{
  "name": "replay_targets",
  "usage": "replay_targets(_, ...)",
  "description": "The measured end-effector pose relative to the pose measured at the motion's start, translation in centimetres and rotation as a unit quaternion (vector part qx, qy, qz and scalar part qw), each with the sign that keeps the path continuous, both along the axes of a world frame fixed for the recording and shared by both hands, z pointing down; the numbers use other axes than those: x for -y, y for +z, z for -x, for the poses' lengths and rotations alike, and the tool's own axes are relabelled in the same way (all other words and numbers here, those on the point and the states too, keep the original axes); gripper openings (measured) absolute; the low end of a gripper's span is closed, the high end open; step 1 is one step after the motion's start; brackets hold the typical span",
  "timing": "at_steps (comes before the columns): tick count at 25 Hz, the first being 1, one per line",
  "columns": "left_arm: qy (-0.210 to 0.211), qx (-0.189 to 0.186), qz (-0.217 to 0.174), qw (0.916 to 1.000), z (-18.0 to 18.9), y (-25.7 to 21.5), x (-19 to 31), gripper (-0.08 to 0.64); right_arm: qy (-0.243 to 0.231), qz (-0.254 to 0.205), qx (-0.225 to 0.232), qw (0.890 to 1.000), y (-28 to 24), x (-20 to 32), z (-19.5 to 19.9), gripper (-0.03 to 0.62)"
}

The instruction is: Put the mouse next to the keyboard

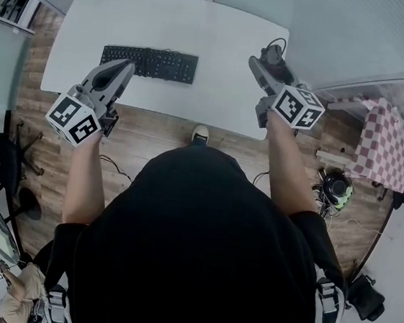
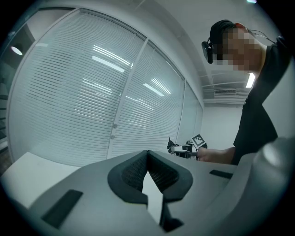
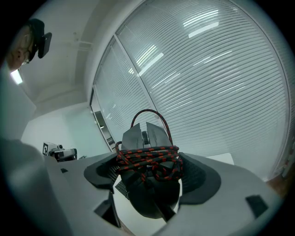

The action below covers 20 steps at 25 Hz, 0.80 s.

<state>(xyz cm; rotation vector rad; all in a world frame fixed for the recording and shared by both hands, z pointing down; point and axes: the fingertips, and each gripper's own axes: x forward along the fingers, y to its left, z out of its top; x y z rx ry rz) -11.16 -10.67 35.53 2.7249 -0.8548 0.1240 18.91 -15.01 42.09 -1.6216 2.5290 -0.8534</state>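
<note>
Half the task looks done: the right hand-held gripper (image 1: 268, 62) clamps the cable-wrapped mouse (image 3: 148, 138) above the table's (image 1: 221, 87) right end, well apart from the keyboard (image 1: 149, 63), the left hand-held gripper (image 1: 126, 67) closed, empty.

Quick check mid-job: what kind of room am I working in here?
Probably an office or meeting room: a white rectangular table carrying a black computer keyboard, horizontal slatted blinds along the walls, and a wood-plank floor.

White rectangular table (image 1: 230, 44) on brown wooden plank floor (image 1: 154, 139), before glass wall with closed white horizontal blinds (image 2: 83, 101).
</note>
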Motion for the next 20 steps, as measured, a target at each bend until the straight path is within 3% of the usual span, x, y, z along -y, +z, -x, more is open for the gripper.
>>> replay_targets(20, -0.009, 0.005, -0.004, 0.9999, -3.7, -0.4, 3.9, 0.02, -0.029, 0.006, -0.003, 1.0, 1.0, 4.2, -2.0, 0.416)
